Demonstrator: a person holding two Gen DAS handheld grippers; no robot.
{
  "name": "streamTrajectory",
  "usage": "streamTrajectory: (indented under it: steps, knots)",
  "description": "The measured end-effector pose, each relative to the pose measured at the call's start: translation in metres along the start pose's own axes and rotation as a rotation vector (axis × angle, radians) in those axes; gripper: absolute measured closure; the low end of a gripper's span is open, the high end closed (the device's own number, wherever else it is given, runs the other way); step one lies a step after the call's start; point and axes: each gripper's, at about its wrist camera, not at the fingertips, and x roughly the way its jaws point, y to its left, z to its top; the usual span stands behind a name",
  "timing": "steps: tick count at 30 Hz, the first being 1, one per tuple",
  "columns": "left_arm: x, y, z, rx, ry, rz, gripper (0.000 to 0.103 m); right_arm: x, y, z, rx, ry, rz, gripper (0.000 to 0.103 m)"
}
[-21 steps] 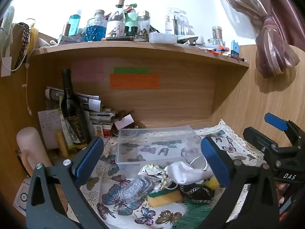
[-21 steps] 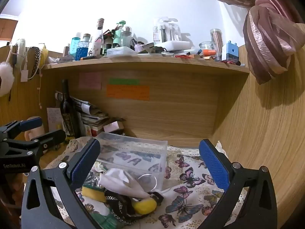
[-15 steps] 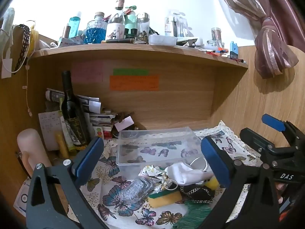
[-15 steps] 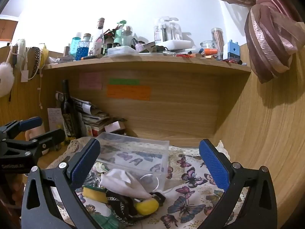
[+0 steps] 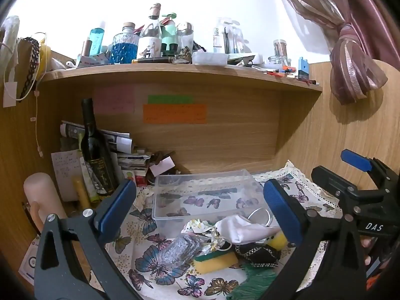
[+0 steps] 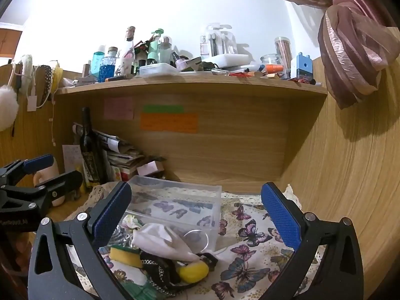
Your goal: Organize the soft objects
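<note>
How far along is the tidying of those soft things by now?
Nothing looks sorted yet: the clear plastic box looks empty. Both grippers, left and right, are open and hold nothing. The white cloth, yellow sponge and black pouch lie piled in front of it.

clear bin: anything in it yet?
Empty. The butterfly cloth shows clean through the bin; the soft items, like the white cloth, lie in front of it.

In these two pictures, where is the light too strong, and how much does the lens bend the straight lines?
Left wrist view: the white wall above the shelf is overexposed, and the shelf edge bows. Right wrist view: the same wall is washed out, the side panel curves strongly, and the curtain casts a soft shadow.
</note>
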Motion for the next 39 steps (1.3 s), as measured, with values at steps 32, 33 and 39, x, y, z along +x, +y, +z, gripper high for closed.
streamTrajectory:
  steps: [32,33,39]
  knots:
    - [-0.0046,0.0012,0.0044,0.006,-0.025,-0.003,0.000,-0.0072,0.0052,0.0035,0.013,-0.014,0.008,0.000]
    - [-0.0052,0.0004,0.0040,0.008,-0.027,-0.005,0.000,-0.0077,0.0055,0.0040,0.015,-0.015,0.008,0.000]
    - [-0.0059,-0.0012,0.0046,0.006,-0.030,-0.006,0.000,-0.0089,0.0043,0.0044,0.019,-0.018,0.009,0.000]
